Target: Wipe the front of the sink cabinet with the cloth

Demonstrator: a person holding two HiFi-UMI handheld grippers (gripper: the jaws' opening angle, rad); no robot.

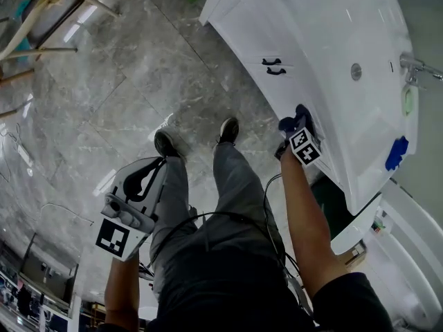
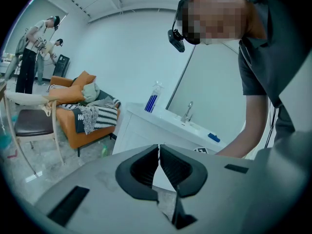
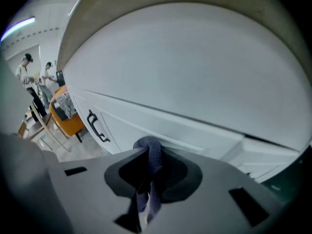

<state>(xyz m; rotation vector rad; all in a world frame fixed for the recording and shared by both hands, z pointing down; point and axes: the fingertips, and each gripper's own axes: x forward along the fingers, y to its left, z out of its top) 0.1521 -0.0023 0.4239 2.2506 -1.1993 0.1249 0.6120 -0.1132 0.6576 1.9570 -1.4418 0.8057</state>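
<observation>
One soft, dark blue cloth (image 3: 152, 150) is all the work needs, and the right gripper (image 3: 151, 172) has it: the jaws pinch a bunched fold, a rounded wad bulging past their tips and loose ends hanging behind them. That wad touches the white front of the sink cabinet (image 1: 304, 54), high up, just under the overhanging edge of the worktop (image 1: 367, 116) and towards the cabinet's right end, well apart from the two dark door handles (image 1: 273, 66). The cloth looks light, limp and easily squashed, so it should mould to the flat panel and slide freely on the glossy paint. It may also creep out of a shallow pinch, so a deep hold across a thick fold, as here, seems the safest place to take it. The right arm reaches forward and down, nearly straight, with the gripper's nose aimed into the panel. The left gripper (image 1: 135, 192) hangs low beside the person's left leg above the marble floor (image 1: 124, 81), away from the cabinet, its jaws pressed together on nothing.
</observation>
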